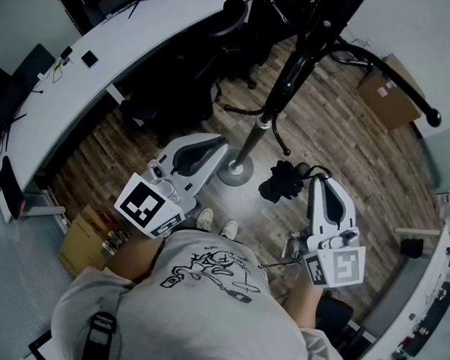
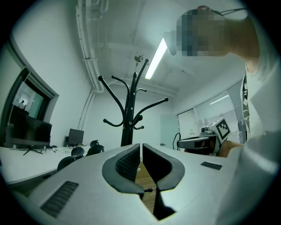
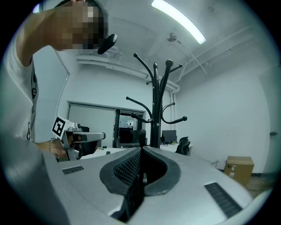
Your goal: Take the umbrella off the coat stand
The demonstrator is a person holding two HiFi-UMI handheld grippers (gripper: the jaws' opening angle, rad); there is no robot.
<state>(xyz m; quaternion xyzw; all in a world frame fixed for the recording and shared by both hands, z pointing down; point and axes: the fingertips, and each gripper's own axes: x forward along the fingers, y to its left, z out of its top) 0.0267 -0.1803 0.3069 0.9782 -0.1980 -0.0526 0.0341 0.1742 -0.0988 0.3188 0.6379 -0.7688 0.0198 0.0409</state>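
**Q:** Why is the right gripper (image 1: 321, 181) set so near the stand (image 1: 269, 110)?

**A:** Its fingers are clenched on a black part of the umbrella (image 1: 284, 180). The right gripper view shows a dark strip pinched between them and trailing below; strap or cloth cannot be told. The umbrella hangs at the fingertips, just past the tip of a low hook (image 1: 285, 151) and apart from the pole. It is judged to be clear of the hook, or nearly so.

**Q:** And the left gripper (image 1: 214, 144)?

**A:** Its fingers are closed on nothing, with only a thin slit between them. It sits on the pole's other side, probably idle.

**Q:** How does the umbrella lie?

**A:** It is folded, and from above it shows as a bunched dark mass with a loop (image 1: 319, 170) towards the right gripper. The long axis is judged near vertical, with the free end pointing down at the floor (image 1: 342, 137).
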